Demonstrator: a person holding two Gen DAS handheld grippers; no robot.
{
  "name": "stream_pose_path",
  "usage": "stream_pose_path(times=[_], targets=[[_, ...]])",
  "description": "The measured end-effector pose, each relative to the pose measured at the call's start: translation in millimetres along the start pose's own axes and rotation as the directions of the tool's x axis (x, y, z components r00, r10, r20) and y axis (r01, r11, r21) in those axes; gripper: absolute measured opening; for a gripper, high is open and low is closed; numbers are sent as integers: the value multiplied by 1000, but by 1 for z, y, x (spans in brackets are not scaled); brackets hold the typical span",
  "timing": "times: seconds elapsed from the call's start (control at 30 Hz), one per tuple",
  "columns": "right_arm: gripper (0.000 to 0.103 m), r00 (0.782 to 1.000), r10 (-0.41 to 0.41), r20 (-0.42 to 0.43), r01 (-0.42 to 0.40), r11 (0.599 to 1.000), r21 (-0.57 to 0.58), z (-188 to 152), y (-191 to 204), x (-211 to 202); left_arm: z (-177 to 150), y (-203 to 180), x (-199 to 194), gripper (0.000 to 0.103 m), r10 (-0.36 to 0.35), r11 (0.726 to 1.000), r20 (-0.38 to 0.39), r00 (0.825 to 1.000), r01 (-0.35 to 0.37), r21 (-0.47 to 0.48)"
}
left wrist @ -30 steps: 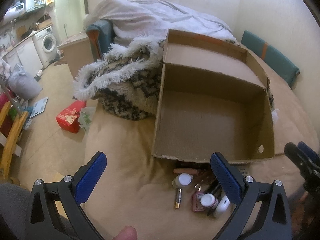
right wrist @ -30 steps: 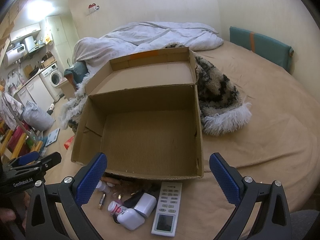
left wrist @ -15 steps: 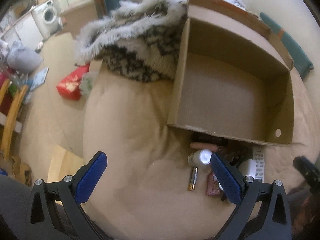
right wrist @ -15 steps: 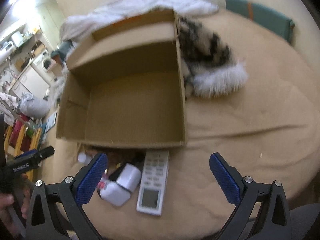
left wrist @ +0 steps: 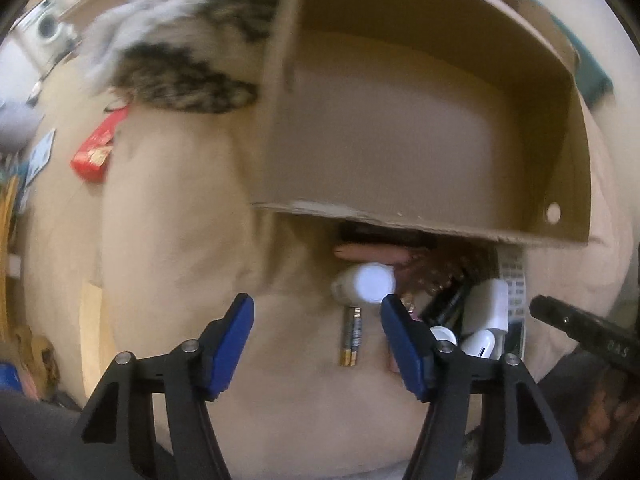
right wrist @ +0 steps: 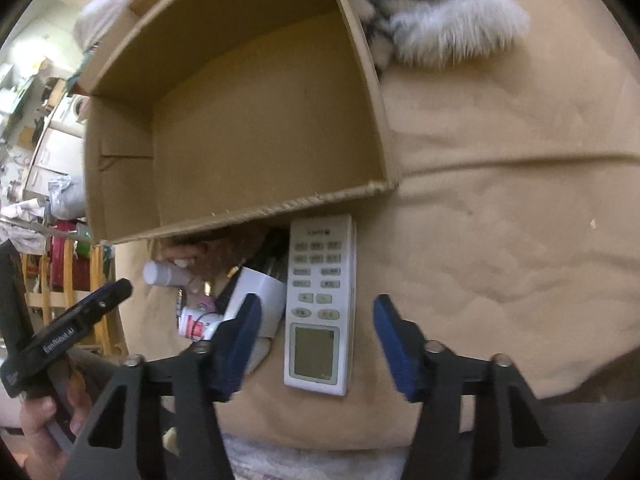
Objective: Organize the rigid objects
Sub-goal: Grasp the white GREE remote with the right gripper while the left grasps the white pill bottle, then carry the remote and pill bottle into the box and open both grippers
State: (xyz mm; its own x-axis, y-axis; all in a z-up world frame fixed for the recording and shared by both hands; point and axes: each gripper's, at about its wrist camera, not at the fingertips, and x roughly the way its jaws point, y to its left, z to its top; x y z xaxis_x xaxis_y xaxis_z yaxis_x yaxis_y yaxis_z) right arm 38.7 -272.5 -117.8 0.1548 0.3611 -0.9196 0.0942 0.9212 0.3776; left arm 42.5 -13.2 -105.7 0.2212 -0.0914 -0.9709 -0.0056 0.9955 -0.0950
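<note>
while both jaws close, one remote (right wrist: 320, 304), two batteries (left wrist: 351, 335), one box (left wrist: 400, 128)

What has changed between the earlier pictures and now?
Both grippers have tipped down toward the pile in front of the box. The left gripper now hangs over the batteries, the right gripper over the remote; both are closing, nothing gripped yet. The box and the pile have not moved.
</note>
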Motion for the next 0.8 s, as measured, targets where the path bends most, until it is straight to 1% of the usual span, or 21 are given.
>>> stream_pose_path(times=[0.1,0.13,0.17,0.2,0.27,0.3,0.33,0.37,0.43,0.53,0.57,0.67,0.8], targets=[[57,999,-46,-29,47,999,12,0,-3,9,2,-15,11,62,1,999,-23,1000,0,44],[56,997,-63,-39,63,998,19,0,-5,11,4,-19,14,58,5,999,-21,1000,-4,54],[55,997,-65,-51,66,998,24,-1,-7,14,6,-21,15,50,10,998,-16,1000,-9,62],[51,996,-63,-61,65,998,21,-1,-6,17,8,-22,17,46,7,998,-16,1000,-6,64],[50,995,-63,-71,64,998,7,-1,-5,21,12,-23,19,43,1,998,-20,1000,0,61],[50,996,-46,-75,46,999,4,-1,-4,22,14,-23,19,42,0,998,-20,1000,1,61],[50,996,-30,-80,30,1000,2,-1,-2,24,14,-23,20,38,-3,998,-21,1000,4,62],[50,996,-31,-87,30,1000,-7,-1,0,26,15,-24,22,33,-10,998,-27,1000,12,62],[50,994,-56,-95,53,998,-31,0,3,35,16,-23,25,28,-23,998,-38,999,25,57],[50,993,-80,-92,75,995,-59,-1,14,44,19,-24,34,28,-22,998,-52,998,25,56],[50,991,-97,-91,91,994,-67,-1,17,47,27,-23,39,28,-21,998,-54,998,24,50],[50,986,-140,-90,132,987,-88,2,25,60,32,-21,45,26,-27,999,-55,998,28,32],[50,984,-167,-65,158,980,-120,8,35,68,24,-19,43,25,-16,1000,-43,999,17,22]])
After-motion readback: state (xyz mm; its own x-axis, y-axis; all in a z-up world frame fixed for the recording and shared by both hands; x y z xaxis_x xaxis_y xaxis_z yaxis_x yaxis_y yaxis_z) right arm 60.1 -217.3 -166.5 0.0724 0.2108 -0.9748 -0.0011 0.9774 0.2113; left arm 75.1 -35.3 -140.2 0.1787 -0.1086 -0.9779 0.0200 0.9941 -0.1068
